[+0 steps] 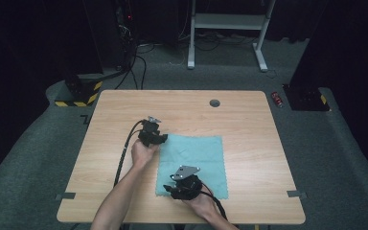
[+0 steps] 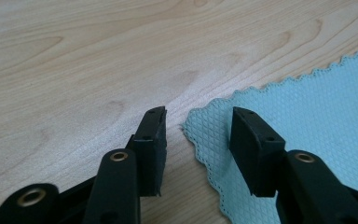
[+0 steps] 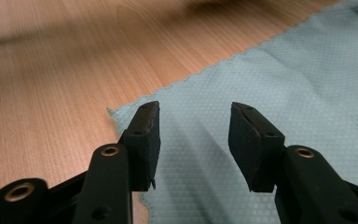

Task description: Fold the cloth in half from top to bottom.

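A light blue cloth (image 1: 196, 151) lies flat on the wooden table (image 1: 249, 124). My left gripper (image 1: 160, 139) sits at the cloth's far left corner. In the left gripper view, the left gripper (image 2: 198, 126) stands open with the scalloped corner of the cloth (image 2: 307, 102) between its jaws; the pads do not press on it. My right gripper (image 1: 171, 189) is at the cloth's near left corner. In the right gripper view, the right gripper (image 3: 193, 126) is open low over the cloth (image 3: 284, 70), its left jaw near the cloth's corner.
A round grey cable port (image 1: 214, 103) sits in the table near its far edge. Tape strips (image 1: 65, 196) mark the near corners of the table. A white desk frame (image 1: 230, 24) and a red can (image 1: 277, 99) stand on the floor beyond.
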`<state>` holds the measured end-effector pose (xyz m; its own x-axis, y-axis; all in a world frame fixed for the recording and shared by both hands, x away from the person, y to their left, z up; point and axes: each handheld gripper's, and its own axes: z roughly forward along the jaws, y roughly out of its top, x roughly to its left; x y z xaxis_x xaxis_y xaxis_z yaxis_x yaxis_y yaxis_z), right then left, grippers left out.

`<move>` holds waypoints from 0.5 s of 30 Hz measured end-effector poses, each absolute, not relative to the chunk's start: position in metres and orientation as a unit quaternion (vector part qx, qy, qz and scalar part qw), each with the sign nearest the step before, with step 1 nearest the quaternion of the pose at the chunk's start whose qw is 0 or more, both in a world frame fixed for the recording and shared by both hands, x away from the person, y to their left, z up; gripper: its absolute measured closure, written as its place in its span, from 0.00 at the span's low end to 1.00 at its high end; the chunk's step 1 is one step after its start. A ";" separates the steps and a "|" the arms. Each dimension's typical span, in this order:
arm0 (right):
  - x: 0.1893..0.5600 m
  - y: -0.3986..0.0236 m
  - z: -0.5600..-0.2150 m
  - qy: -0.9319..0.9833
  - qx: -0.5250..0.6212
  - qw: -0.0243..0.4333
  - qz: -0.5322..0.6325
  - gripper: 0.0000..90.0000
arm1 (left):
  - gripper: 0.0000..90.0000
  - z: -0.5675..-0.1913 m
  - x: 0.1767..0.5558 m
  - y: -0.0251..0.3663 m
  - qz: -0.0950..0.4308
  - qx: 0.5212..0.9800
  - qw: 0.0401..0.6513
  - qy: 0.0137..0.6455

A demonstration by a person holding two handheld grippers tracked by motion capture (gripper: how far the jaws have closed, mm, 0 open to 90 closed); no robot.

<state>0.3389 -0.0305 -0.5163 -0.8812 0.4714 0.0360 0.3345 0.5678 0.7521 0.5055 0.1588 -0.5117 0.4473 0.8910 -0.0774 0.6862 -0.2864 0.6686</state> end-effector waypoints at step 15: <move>0.327 -0.002 -0.519 0.900 0.182 0.074 0.388 0.64 | 0.88 -0.512 0.505 0.157 0.165 0.790 0.323 0.494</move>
